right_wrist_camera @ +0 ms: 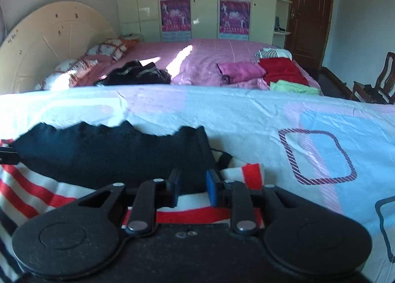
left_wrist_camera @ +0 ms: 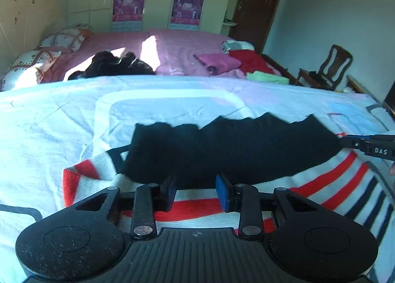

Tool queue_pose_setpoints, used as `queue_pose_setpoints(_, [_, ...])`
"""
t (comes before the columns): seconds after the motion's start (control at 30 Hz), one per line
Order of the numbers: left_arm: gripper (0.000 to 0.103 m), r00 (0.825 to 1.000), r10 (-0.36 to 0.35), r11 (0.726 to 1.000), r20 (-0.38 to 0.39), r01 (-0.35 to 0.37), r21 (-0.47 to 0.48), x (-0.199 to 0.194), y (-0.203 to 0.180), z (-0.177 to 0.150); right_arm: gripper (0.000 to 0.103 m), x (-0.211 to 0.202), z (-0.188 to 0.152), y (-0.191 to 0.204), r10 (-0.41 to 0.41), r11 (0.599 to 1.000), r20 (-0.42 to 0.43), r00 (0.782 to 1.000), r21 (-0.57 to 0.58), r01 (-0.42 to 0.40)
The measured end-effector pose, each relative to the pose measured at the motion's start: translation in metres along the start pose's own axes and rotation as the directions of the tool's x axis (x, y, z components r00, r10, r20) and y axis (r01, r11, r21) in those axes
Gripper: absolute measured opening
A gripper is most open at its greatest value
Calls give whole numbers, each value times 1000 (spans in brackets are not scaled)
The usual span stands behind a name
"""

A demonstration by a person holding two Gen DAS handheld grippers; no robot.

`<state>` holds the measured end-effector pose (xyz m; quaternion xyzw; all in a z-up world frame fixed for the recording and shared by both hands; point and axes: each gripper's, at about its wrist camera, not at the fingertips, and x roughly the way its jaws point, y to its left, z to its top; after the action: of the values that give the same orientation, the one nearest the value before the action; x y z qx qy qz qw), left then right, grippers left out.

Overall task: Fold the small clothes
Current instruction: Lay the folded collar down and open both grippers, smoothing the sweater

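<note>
- Striped sweater (left_wrist_camera: pixel 328 184), white/red/navy with black hem band (left_wrist_camera: pixel 234 149), lies flat on the pale bedsheet (left_wrist_camera: pixel 61 120) just ahead of both grippers.
- Left gripper (left_wrist_camera: pixel 196 190): fingers apart, hovering at the hem, gripping nothing.
- Right gripper (right_wrist_camera: pixel 191 188): fingers apart, also empty.
- Progress: looks early, hem turned over the stripes; sleeve (right_wrist_camera: pixel 251 174) and body folds remain.
- Folded clothes (right_wrist_camera: pixel 284 70) sit on the pink bed behind.
- Readable text: "DAS" on the right gripper body, left wrist view; wardrobe posters (right_wrist_camera: pixel 174 13) illegible.
</note>
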<state>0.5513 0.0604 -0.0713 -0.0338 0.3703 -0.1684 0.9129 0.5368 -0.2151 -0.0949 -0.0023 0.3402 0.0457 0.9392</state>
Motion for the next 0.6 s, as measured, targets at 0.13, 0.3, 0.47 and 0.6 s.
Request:
queue_pose_setpoints(0.13, [34,995,-102,994,-8,103,38,-2,-54,-12,23,-19,-12,47,177,984,-6,984,-6,-177])
queue_pose_setpoints(0.3, [33,999,-41,993,-16,43,106,10,-75,-56,24,-1,-41,85,161,975,-91,983,-138,-173])
queue_pose_setpoints(0.47, [34,1000,-6,996,-22,8,84,-7,-65,-52,32,-9,-37,92,199,971,-108,974,-110,-210])
queue_pose_setpoints(0.6, [33,998,50,996,26,-51,72,-26,-25,-62,24,-13,-43,75,94,981,-80,992,-164,-106])
